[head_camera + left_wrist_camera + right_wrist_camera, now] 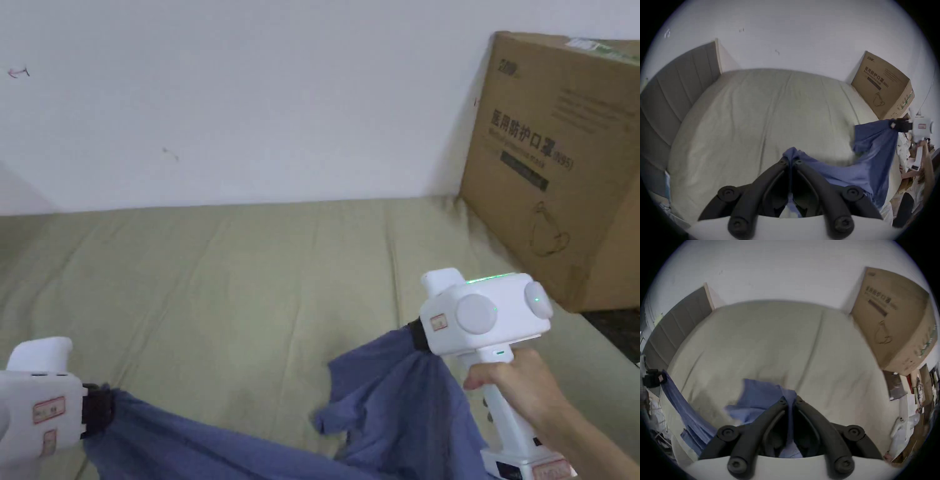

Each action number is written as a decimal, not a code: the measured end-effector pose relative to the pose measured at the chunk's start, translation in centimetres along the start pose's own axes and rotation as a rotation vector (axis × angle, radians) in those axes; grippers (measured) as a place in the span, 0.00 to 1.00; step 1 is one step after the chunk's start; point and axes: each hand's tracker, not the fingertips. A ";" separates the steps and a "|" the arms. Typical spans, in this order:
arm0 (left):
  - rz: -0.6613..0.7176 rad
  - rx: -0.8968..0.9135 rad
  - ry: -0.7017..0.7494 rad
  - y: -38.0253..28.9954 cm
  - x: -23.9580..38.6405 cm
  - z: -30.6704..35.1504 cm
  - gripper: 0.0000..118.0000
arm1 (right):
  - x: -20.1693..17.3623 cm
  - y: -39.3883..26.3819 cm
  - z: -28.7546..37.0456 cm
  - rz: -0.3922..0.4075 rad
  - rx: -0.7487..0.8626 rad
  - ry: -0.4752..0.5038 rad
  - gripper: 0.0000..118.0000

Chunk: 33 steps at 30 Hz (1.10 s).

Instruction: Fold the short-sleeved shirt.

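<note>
Over the bed: you've got the blue short-sleeved shirt (400,406) strung up between both grippers, hanging above the pale green bed sheet (237,281), not laid flat yet.
Left gripper (100,409): low at your left. From its own view the jaws are pressed together on a bunched bit of shirt edge (791,155), fabric running right through the pinch.
Right gripper (417,334): higher up, closer to the cardboard box (556,162). Jaws also clamped on cloth, a ridge of blue poking out between the tips (790,395).
Shirt shape: one sleeve (350,387) flops loose below the right grip and the middle sags between your hands. Can't tell which edges you're actually holding, shoulders or hem.
Step in hand: looks to me like the spread-out stage, i.e. getting it open and flat before any real fold happens. No fold visible so far.
Next move: I'd say pull your hands apart enough to take out the sag, level them (the right one sits higher), then lower the shirt onto the open sheet ahead of you.
Watch for: that dangling sleeve tucking under the body when it lands, and the box just beside your right hand, so drift left a bit rather than toward it.
Bed: plenty of wrinkled but bare sheet ahead, headboard (680,91) off to the left.
</note>
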 end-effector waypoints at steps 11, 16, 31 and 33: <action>-0.106 0.276 0.107 8.9 0.4 11.4 0.01 | 6.4 6.2 18.4 -0.146 0.292 -0.159 0.02; -0.139 0.393 0.144 14.2 2.4 15.5 0.01 | 6.0 9.3 22.6 -0.193 0.379 -0.135 0.02; -0.083 0.612 0.262 32.9 4.6 18.1 0.01 | 5.3 27.8 26.9 -0.229 0.571 -0.190 0.02; -0.101 0.648 0.286 34.7 5.0 18.3 0.01 | 5.4 29.5 27.3 -0.225 0.594 -0.204 0.02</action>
